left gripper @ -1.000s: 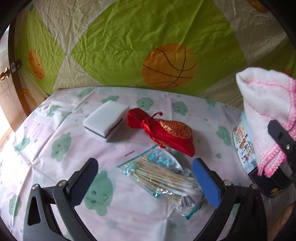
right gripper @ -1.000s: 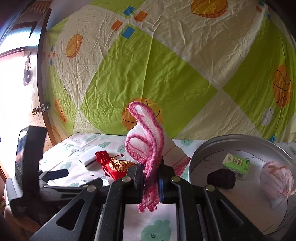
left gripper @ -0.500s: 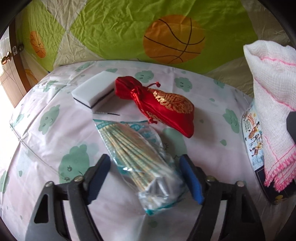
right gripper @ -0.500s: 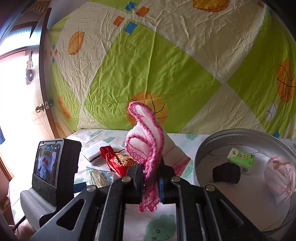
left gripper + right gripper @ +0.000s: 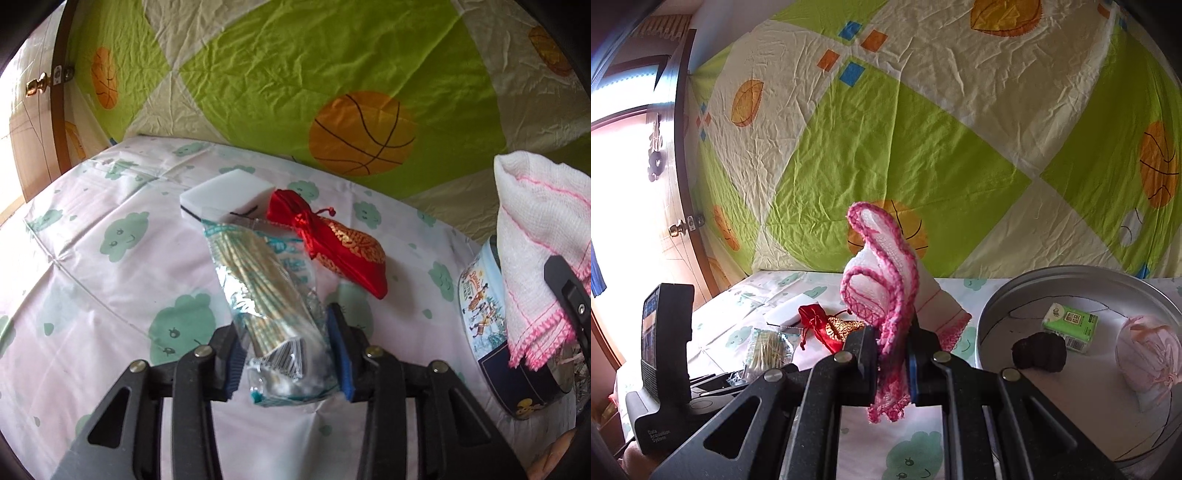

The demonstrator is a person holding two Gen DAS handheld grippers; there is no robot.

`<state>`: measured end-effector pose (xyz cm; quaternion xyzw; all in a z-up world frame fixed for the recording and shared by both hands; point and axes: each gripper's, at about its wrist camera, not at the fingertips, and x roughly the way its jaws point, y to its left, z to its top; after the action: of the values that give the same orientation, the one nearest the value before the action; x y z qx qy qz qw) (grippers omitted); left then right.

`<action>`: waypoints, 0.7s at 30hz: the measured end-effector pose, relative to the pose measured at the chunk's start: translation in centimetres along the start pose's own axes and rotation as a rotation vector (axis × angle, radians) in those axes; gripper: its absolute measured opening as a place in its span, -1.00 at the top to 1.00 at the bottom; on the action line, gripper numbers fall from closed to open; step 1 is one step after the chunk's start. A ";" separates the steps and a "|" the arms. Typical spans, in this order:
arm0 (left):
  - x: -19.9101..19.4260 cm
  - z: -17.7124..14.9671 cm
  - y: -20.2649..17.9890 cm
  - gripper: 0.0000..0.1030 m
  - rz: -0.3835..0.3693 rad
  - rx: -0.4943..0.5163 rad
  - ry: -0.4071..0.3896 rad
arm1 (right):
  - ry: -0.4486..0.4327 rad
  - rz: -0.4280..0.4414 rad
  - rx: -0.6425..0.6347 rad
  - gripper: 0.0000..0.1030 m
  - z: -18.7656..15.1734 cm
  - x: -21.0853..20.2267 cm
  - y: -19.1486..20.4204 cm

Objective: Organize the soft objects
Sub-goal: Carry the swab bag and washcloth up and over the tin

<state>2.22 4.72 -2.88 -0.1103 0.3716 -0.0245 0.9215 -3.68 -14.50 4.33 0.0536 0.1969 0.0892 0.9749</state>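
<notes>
Closest in on the left side, the left tool has its blue pads either side of a clear packet of cotton swabs. The jaws are closing right now and the pads look pressed into the crinkly plastic at the packet's near end, so it's pinched; the rest of the packet angles away over the desk, which has a white cloth with green cloud faces on it. Just past the packet's far end there's a white sponge block, and right beside that a red drawstring pouch with gold embroidery, lying on its side. Both sit on the cloth, not touched by anything.

On the right, the right tool is clamped down on a white washcloth with pink crochet edging. The cloth sticks up in a curl above the pads and a bit of fringe hangs below them.

Further right in the right wrist view is a round metal tin. Inside it: a dark lumpy thing, can't tell what it is, a small green tissue pack, and a pale pink pouch.

Way back, a green and cream sheet with basketballs hangs behind everything.
</notes>
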 end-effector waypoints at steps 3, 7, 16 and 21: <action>-1.3 0.2 -0.2 0.24 -0.005 0.010 -0.074 | -0.023 -0.001 -0.005 0.75 0.2 -0.5 0.0; -3.6 0.6 -0.8 0.24 -0.021 0.030 -0.198 | -0.059 0.001 -0.017 0.75 0.6 -1.4 -0.1; -6.9 0.9 -3.5 0.24 -0.095 0.091 -0.331 | -0.118 -0.006 0.005 0.75 1.2 -3.2 -1.4; -7.7 0.9 -5.9 0.24 -0.142 0.144 -0.361 | -0.167 -0.057 -0.014 0.75 1.7 -4.6 -2.2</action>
<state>-2.50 0.14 4.33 -0.0727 0.1889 -0.0959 0.9746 -6.80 -17.68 7.33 0.0484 0.1156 0.0582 0.9904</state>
